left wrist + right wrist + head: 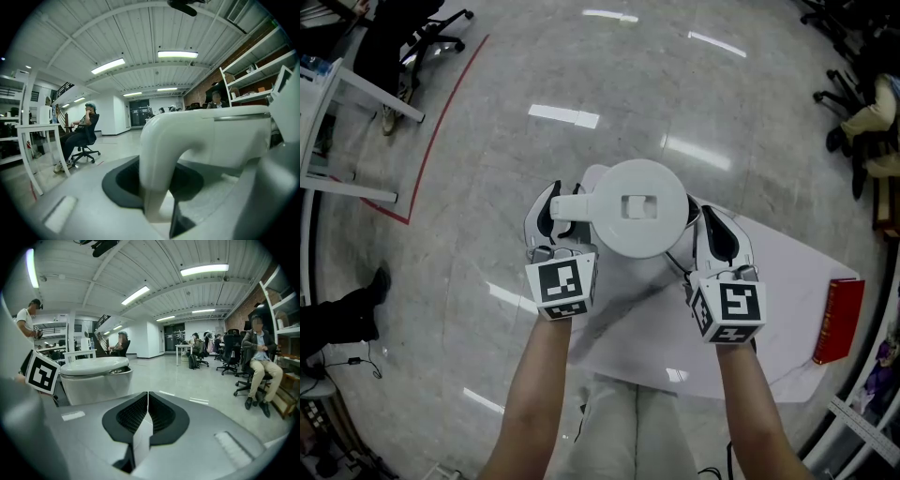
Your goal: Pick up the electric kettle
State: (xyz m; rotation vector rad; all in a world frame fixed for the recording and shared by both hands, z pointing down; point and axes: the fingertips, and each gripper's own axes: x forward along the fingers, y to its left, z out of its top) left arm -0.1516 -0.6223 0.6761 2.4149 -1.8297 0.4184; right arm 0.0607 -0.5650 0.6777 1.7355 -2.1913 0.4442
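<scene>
At centre frame, the electric kettle (638,208) seems lifted off the worktop (787,281); left tongs (555,214) clamp its handle (159,150); right tongs (719,236) sit pressed together, empty, beside its body; pickup looks essentially done.

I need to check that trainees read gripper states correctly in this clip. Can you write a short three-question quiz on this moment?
1. True or false: the right gripper is clamped on the electric kettle.
2. Which part of the kettle stands between the jaws of the left gripper? A. lid B. handle C. spout
3. Short answer: what colour is the book by the edge of the white table?

Key: 1. False. Its jaws are together with nothing between them, and the kettle stands off to its side. 2. B. 3. Red.
</scene>
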